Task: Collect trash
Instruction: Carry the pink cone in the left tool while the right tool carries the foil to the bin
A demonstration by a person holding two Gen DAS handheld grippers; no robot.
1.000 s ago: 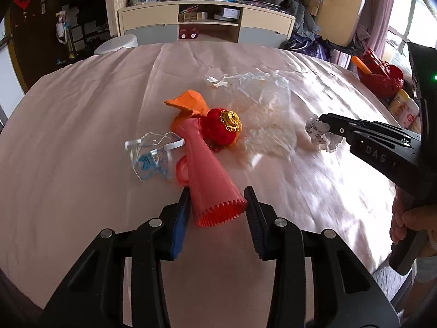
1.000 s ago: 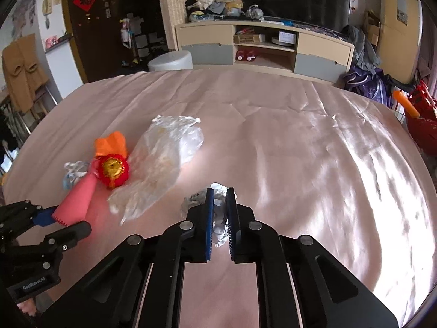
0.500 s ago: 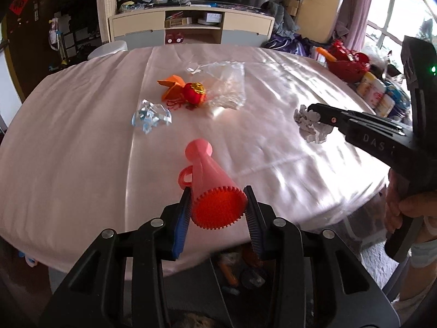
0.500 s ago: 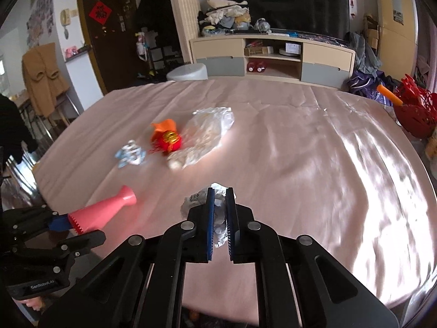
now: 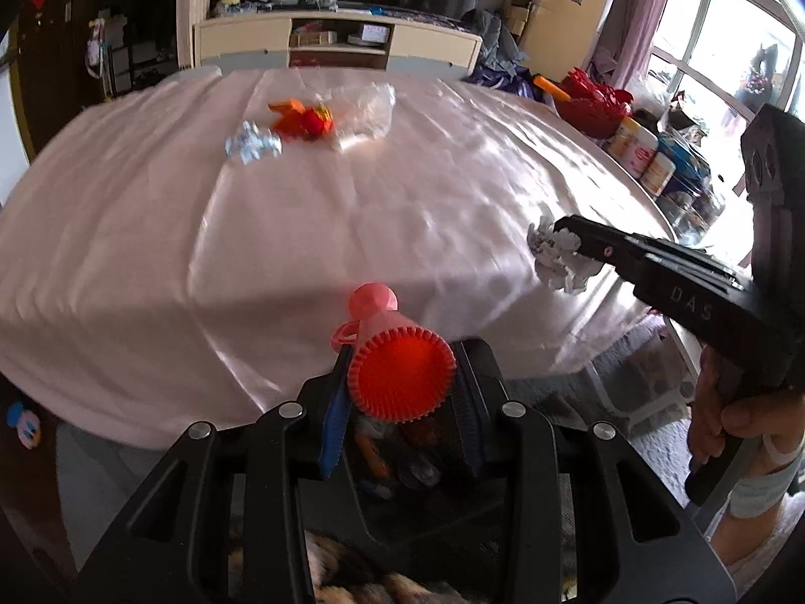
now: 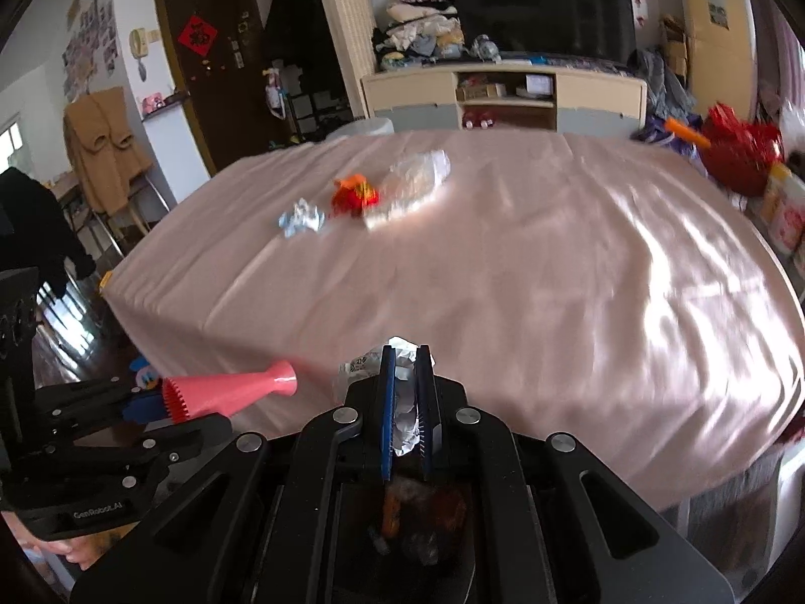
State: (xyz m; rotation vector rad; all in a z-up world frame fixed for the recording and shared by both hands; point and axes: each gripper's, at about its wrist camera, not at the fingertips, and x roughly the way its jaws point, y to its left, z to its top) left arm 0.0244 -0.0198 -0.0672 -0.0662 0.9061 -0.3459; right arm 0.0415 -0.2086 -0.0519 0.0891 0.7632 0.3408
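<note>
L wrist: left tongs (image 5: 402, 392) pinch pink cone (image 5: 397, 352) by its wide ribbed end, held off table (image 5: 126, 251) edge above a bin w/ trash (image 5: 397, 458).

R wrist: right tongs (image 6: 405, 402) pressed nearly together on crumpled wrapper (image 6: 405, 412), also past the edge. Risk: cone tapers, could slip out; more trash (image 6: 352, 196) left mid-table.

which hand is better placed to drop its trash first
Either, slightly the left gripper: its pink horn hangs past the table edge over the bin. The right gripper's wrapper does too.
</note>
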